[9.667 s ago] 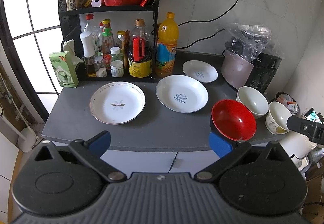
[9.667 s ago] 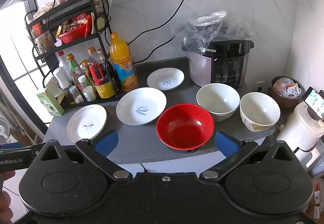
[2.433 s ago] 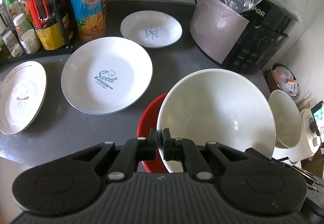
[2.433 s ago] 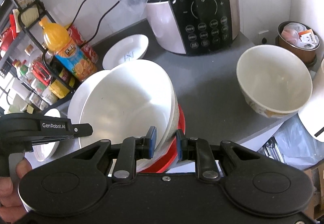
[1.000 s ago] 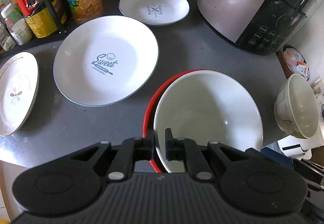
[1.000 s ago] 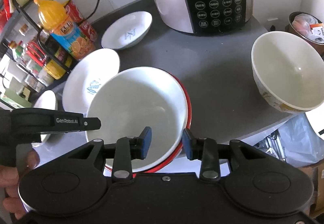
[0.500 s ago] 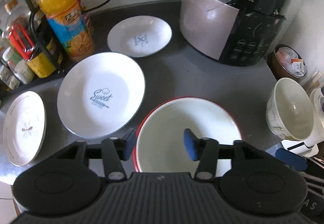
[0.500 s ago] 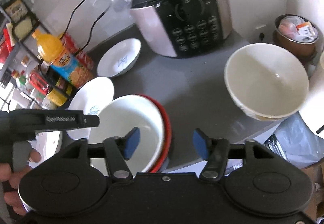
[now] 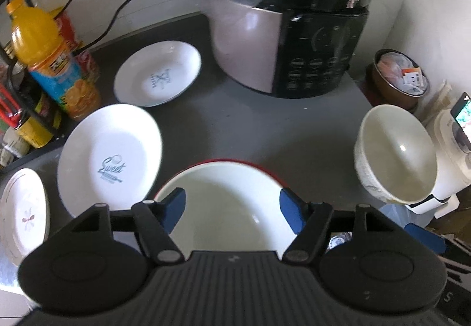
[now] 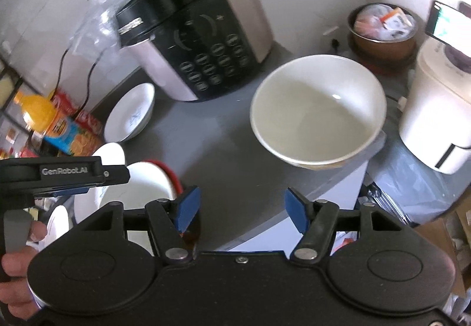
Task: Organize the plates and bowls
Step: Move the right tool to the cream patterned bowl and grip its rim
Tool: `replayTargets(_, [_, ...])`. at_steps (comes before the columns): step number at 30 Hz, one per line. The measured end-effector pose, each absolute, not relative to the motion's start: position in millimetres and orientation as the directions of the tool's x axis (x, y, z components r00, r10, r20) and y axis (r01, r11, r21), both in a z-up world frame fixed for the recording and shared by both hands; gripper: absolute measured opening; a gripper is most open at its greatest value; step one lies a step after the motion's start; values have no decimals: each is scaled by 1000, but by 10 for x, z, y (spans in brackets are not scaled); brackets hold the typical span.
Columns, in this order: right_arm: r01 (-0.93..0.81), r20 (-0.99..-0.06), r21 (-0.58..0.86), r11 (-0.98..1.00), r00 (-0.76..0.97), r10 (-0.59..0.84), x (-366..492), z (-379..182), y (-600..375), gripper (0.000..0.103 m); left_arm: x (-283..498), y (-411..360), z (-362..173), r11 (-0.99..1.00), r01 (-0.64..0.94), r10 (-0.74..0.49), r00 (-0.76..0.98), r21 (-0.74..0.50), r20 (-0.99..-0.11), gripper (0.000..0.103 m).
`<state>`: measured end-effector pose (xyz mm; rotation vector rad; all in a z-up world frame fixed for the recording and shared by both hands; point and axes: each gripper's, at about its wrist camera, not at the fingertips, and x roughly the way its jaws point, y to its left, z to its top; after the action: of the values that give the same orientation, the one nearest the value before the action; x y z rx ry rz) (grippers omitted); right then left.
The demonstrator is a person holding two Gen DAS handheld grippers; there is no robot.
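Now the white bowl [image 9: 226, 208] sits nested inside the red bowl [image 9: 235, 162] on the grey counter [image 9: 265, 131]; a second ago both grippers were pinched on its near rim, and both have since let go and drawn back. The left gripper [image 9: 232, 206] hangs over the nested pair, tilted steeply down, its blue pads either side of the bowl's near edge without touching it, jaws opening further and already wide. The right gripper [image 10: 243, 206] has swung away toward the counter's right end and points down at the cream bowl [image 10: 318, 111] standing alone near the edge; its jaws stand wide with nothing between them. A hand [image 10: 14, 264] wraps the left tool's handle at the lower left of the right view.

Counting up: three bowls, namely white, red and cream, and three white plates [image 9: 109, 158] in a loose row toward the left. Behind them stand one rice cooker [image 9: 294, 40] under a plastic bag and one orange juice bottle [image 9: 50, 61].
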<state>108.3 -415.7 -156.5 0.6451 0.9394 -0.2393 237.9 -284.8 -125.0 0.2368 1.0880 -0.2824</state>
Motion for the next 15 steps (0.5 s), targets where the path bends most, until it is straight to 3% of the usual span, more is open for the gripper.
replayTargets(15, [596, -835, 373, 711, 550, -24, 1128, -1743, -4499, 63, 2540, -3218, -1269, 914, 405, -159, 424, 30, -891, 69])
